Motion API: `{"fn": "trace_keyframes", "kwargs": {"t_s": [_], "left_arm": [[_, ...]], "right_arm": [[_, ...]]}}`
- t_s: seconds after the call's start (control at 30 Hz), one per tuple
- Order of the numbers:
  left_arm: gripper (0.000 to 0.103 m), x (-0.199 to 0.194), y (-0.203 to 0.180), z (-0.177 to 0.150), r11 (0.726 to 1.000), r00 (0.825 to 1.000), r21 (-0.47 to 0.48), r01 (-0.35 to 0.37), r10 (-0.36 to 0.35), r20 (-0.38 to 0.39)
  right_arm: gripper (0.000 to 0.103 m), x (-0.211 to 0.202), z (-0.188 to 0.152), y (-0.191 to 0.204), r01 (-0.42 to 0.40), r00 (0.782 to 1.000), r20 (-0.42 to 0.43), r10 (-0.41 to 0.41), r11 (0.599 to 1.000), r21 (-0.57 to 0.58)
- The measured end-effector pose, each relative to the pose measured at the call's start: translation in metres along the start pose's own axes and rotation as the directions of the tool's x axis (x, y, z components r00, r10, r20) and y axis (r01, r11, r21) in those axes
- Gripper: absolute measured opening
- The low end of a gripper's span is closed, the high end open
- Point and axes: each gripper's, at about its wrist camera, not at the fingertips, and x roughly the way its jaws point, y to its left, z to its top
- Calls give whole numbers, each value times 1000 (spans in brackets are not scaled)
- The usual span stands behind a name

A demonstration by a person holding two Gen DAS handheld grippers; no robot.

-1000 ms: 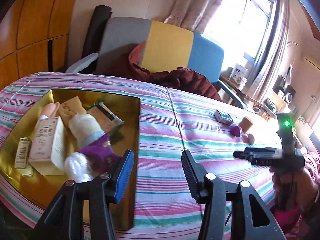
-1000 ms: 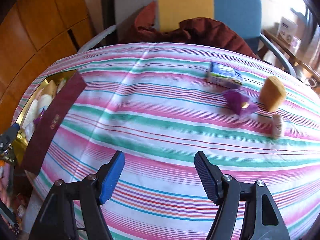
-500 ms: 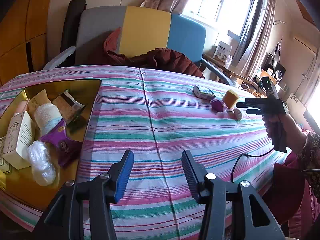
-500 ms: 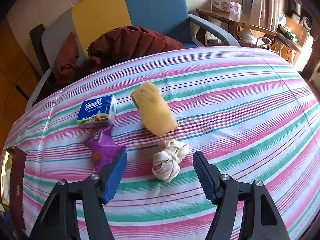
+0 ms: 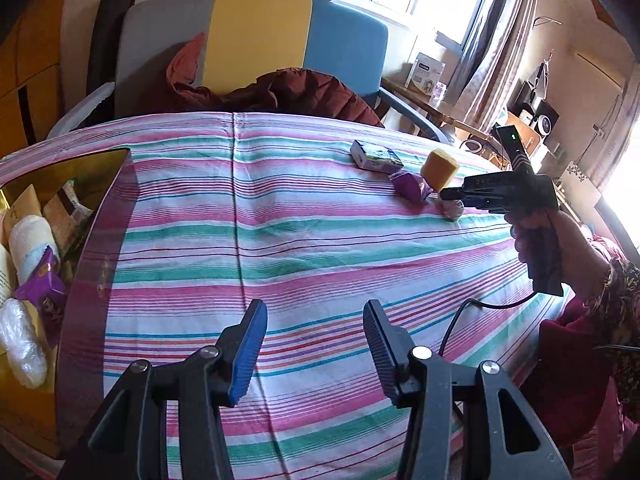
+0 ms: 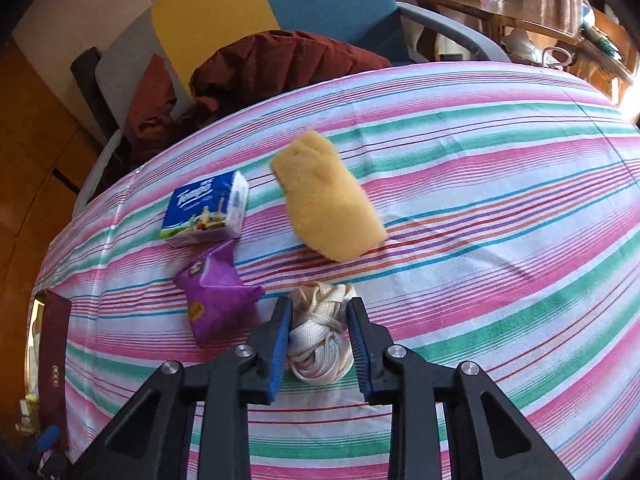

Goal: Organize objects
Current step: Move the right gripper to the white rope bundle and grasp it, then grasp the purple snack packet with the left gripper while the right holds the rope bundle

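My right gripper (image 6: 320, 312) is shut on a white bundled cord (image 6: 320, 336) that lies on the striped tablecloth (image 6: 500, 240); both pads press its sides. Just beyond it lie a yellow sponge (image 6: 328, 208), a purple snack packet (image 6: 216, 300) and a blue tissue pack (image 6: 208, 212). In the left wrist view the same group sits at the far right, sponge (image 5: 440, 168) and packet (image 5: 410, 186), with the right gripper (image 5: 450, 196) reaching down to it. My left gripper (image 5: 316, 320) hovers open over bare cloth, holding nothing.
A gold tray (image 5: 100, 164) at the table's left edge holds several items, among them a purple packet (image 5: 42, 284) and a white roll (image 5: 28, 240). A chair (image 5: 260, 48) draped with dark red cloth stands behind the table. A person's hand (image 5: 560, 240) grips the right tool.
My right gripper swung right to the cord bundle and shut on it. My left gripper drifted right, so the tray slid toward the left edge of its view.
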Motion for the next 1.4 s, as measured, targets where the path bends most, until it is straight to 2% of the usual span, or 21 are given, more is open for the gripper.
{"fn": "trace_keyframes", "kwargs": {"t_s": [0.1,0.2,0.27,0.33,0.43,0.53,0.67,0.77,0.87,0.97,1.1,1.2,1.4], "left_arm": [[50,7,-5,4,1000,1000,-4,17,-18,-13],[50,11,-7,8,1000,1000,-4,12,-13,-22],[50,14,-8,13,1000,1000,-5,9,-9,-23],[50,19,-9,21,1000,1000,-5,4,-4,-29],[50,31,-14,34,1000,999,1,4,-4,-37],[51,48,-26,49,1000,999,18,9,-8,-53],[58,74,-46,69,999,997,32,26,-23,-70],[59,97,-65,85,998,995,39,44,-41,-86],[60,121,-84,101,996,993,54,64,-59,-102],[60,145,-101,115,995,992,73,63,-54,-115],[60,170,-116,128,990,993,135,28,-13,-116],[60,189,-123,132,979,992,201,-17,41,-116],[60,211,-122,136,977,994,212,-10,33,-106]], "right_arm": [[28,4,-5,22,-64,998,-32,62,995,-75],[28,6,-16,47,-155,986,-88,143,976,-150],[28,2,-21,59,-174,983,-91,159,968,-182],[28,-5,-21,62,-152,988,-62,142,968,-200],[28,-10,-17,50,-88,996,-27,84,984,-158],[28,-7,-12,29,3,999,-39,-7,995,-101],[28,-3,-8,10,53,996,-75,-57,997,-52],[29,-1,-8,13,57,995,-82,-62,996,-64],[34,1,-9,13,69,992,-104,-78,994,-85],[33,3,-10,10,52,990,-124,-61,996,-70],[32,-3,-5,-2,87,991,-100,-91,995,-45],[32,-7,-1,-13,74,993,-90,-72,997,21],[32,-11,2,-21,56,995,-79,-52,997,50]]}}
